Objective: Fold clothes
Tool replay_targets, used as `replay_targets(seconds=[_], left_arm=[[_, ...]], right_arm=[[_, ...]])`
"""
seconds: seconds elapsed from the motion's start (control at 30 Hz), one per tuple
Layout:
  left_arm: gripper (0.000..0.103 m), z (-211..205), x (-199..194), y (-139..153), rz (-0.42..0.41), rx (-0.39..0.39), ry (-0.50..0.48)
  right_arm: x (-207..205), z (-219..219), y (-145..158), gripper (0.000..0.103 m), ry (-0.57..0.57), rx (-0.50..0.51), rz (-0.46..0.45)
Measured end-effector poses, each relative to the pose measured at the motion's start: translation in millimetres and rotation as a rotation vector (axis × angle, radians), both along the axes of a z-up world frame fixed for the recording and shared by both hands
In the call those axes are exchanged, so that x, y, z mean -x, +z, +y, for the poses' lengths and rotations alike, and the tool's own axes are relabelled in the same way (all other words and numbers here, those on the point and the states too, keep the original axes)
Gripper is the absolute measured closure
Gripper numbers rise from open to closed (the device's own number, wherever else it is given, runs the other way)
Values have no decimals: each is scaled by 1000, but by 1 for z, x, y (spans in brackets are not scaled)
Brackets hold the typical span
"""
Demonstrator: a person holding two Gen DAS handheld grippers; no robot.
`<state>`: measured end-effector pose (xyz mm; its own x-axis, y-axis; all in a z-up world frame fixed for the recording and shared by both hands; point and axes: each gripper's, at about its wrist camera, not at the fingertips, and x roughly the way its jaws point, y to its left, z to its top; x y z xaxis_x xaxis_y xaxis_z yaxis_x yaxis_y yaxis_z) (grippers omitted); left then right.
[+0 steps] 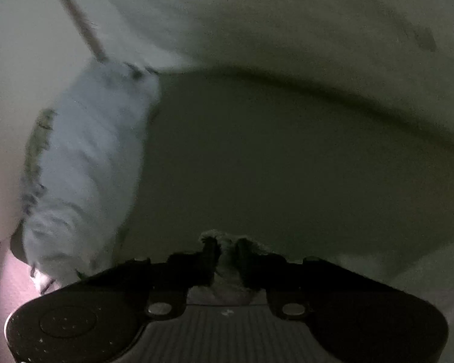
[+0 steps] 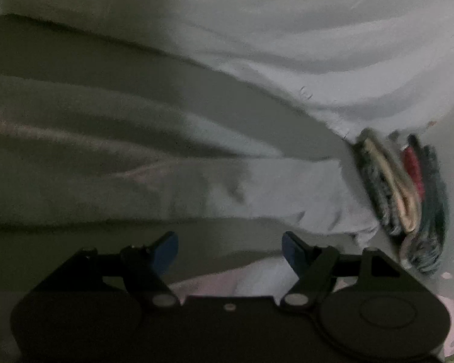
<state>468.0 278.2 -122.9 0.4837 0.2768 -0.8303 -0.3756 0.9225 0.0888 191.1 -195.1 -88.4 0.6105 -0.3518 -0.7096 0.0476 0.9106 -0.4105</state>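
The left gripper [image 1: 225,255] is clamped on a bunched edge of a pale garment [image 1: 287,157], which spreads close in front of its camera and fills most of that dim, blurred view. A light blue piece of cloth [image 1: 87,163] lies at the left. The right gripper [image 2: 230,248] has its blue-tipped fingers [image 2: 166,249] spread apart with nothing between them, above the rumpled pale cloth [image 2: 302,54]. A stack of folded multicoloured clothes [image 2: 405,187] sits to its right.

Pale garment [image 2: 287,60] — soft matt cloth, creased; folded stack [image 2: 402,187] — coarse woven fabric; right tongs [image 2: 230,248] — matt black plastic.
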Motion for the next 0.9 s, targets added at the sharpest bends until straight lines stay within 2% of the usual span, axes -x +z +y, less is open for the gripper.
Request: replay_targets(seconds=[0.03,0.07,0.13,0.2,0.23,0.3,0.33,0.4,0.47,0.53,0.6,0.67,0.77,0.83,0.87,0.9], left_arm=[[87,11,-5,14,-41,23,43],[98,22,-8,26,-78,5,85],[103,40,-14,47,-139,-95,165],[103,61,-22,53,-146,-179,246],[103,71,-26,51,-137,-173,267],[99,80,-28,42,-101,-111,273],[96,79,-29,36,-78,-80,233],[70,71,-25,20,-47,-50,163],[59,61,-20,-1,-8,7,102],[57,55,-14,-18,16,75,62],[40,50,-10,-32,28,136,31],[28,44,-12,-42,13,171,7],[22,37,-26,-55,12,203,-29],[21,32,-41,-64,32,199,-57],[23,27,-46,-67,37,169,-63],[52,18,-48,-68,23,106,-55]], right_arm=[[0,0,1,26,-4,2,-6],[0,-1,2,26,-9,4,-11],[-1,-2,5,26,-18,8,-22],[-1,-3,7,26,-29,8,-33],[0,-6,7,26,-48,-8,-33],[0,-11,5,26,-83,-39,-21],[0,-13,4,26,-92,-45,-17],[1,-14,2,26,-96,-46,-10],[-1,-11,-1,26,-90,-48,2],[-2,-10,-4,26,-82,-46,16],[-4,-8,-7,26,-71,-41,27],[-6,-5,-10,26,-58,-40,39],[-10,2,-15,26,-39,-33,61],[-12,7,-18,26,-25,-24,72],[-13,8,-18,26,-17,-19,74],[-13,10,-18,26,-9,-13,76]])
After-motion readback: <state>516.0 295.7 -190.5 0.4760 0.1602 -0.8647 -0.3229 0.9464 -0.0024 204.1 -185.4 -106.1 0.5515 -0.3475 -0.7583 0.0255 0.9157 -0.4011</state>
